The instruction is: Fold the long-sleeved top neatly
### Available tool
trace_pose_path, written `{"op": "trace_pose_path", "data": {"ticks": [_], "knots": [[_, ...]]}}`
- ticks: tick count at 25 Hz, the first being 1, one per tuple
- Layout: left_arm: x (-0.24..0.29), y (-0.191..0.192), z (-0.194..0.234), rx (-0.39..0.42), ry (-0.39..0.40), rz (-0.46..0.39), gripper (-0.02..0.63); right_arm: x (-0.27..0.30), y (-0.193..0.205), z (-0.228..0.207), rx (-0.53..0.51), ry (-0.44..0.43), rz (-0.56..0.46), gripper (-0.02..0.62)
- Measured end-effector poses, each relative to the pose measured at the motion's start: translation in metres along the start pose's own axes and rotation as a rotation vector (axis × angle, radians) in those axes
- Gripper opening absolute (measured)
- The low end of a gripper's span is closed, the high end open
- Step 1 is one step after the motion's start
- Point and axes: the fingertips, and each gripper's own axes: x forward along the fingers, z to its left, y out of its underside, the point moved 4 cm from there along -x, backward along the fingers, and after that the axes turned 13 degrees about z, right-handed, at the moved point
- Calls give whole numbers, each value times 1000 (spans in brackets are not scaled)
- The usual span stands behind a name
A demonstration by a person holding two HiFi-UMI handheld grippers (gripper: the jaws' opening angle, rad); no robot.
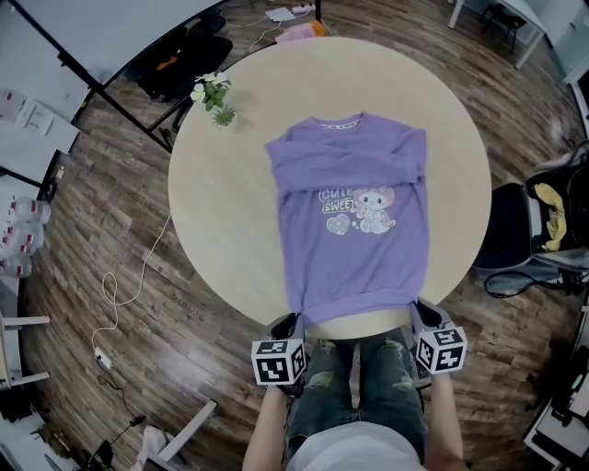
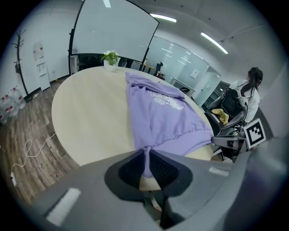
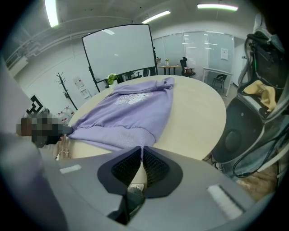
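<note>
- Table (image 1: 212, 248): round, beige top; small potted plant (image 1: 214, 99) near its far edge.
- Floor (image 1: 92, 212): dark wood planks; white cable (image 1: 103, 359) trailing across.
- Whiteboard (image 2: 113, 31): large, on a black stand.
- Coat rack (image 2: 19, 54): beside a white wall.
- Glass partition (image 3: 198, 52).
- Ceiling strip lights (image 3: 216, 6): lit.

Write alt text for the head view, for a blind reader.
A purple long-sleeved top lies flat on a round table, sleeves folded across its chest. The left gripper and right gripper each pinch a hem corner at the near edge.
</note>
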Motion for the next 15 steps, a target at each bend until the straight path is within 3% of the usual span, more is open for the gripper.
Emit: {"op": "trace_pose_path", "data": {"ticks": [15], "knots": [[-43, -19, 1, 120, 51, -14, 34, -56, -2, 24, -119, -52, 37, 41]]}}
